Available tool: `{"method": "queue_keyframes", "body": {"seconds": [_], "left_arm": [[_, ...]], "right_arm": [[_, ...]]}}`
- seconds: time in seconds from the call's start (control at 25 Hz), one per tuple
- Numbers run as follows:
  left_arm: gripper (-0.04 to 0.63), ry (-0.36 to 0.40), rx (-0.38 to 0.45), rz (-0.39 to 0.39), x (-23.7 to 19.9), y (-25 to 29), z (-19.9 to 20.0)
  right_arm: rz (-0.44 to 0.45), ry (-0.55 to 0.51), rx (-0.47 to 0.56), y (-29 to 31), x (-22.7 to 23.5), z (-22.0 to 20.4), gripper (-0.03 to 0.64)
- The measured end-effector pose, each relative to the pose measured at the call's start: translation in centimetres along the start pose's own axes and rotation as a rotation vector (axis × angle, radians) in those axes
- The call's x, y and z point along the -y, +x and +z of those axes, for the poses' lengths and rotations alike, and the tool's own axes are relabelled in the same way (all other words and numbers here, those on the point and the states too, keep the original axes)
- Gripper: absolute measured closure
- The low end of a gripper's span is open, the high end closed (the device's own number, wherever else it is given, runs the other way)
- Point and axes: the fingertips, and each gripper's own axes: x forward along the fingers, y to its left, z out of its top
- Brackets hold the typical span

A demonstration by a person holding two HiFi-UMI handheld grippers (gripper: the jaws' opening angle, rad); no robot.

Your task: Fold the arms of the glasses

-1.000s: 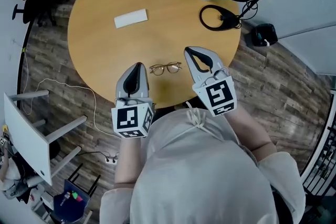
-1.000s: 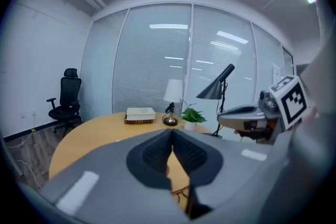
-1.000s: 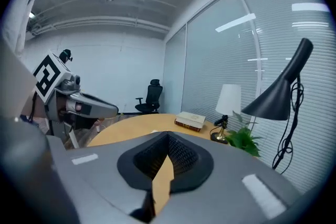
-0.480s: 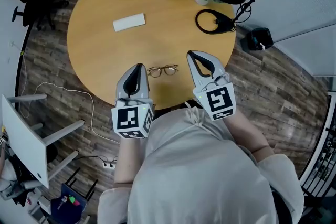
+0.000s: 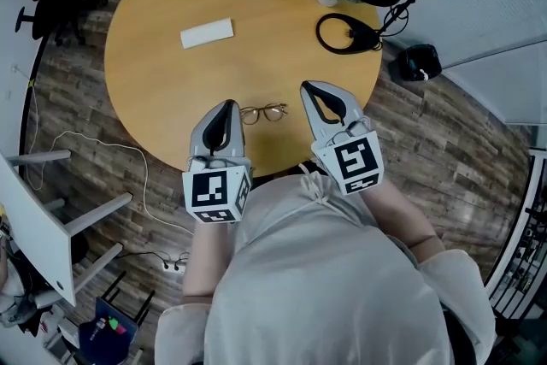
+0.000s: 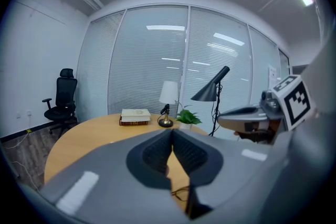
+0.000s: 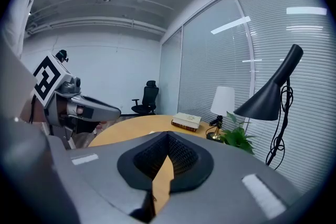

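My left claw (image 5: 226, 107) was shut tight, its two tips pressed together, and it held nothing. My right claw (image 5: 306, 86) was shut the same way and had nothing in it either. Both hung low over the near edge of the round wooden table (image 5: 162, 73). The glasses (image 5: 263, 112) lay on the table right between the two claws, close to both but touching neither. They looked so small from above that I could not tell if their arms stuck out or were already folded in. I thought they would be very light, with a thin wire frame that could bend if I squeezed hard. The table top looked smooth, so I guessed they would slide away from a push unless one claw held them in place. I thought the best place to hold them was the frame, at the little bridge in the middle or at a corner by a hinge, and never on the lenses, which could scratch. I guessed an arm would swing best from a soft push near its far end.
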Motion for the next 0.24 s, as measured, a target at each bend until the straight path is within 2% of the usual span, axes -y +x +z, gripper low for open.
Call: {"method": "queue_keyframes", "body": {"seconds": [0.24], "left_arm": [[0.589, -0.002, 0.007, 0.000, 0.33, 1.17, 0.02]], "right_arm": [[0.027, -0.016, 0.009, 0.55, 0.50, -0.09, 0.620]]}}
